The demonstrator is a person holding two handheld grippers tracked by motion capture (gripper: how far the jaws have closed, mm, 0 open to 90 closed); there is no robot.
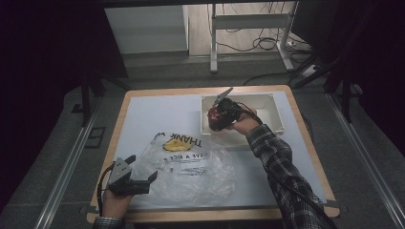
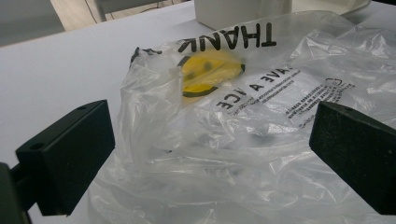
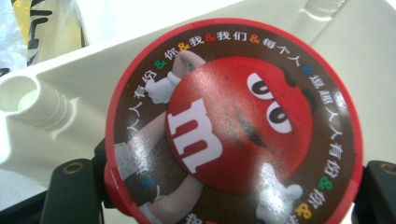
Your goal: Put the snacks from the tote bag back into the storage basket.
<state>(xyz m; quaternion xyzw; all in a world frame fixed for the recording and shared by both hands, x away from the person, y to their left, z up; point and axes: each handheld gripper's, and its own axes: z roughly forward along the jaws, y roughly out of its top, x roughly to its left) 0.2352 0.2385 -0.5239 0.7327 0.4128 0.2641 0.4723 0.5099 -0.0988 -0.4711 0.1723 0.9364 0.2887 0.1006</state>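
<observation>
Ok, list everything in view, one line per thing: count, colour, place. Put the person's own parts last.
Table: one, white top with wood edge, centre.
Plastic bag: one, clear with black print and yellow smiley, near side of table.
Bin: one, white, far right of table.
Candy container: one, red and brown, held over the bin.
Desk frame: one, white, on the floor beyond.
Left gripper: one, black, open at the bag's edge.
Right gripper: one, black, shut on the candy container.
</observation>
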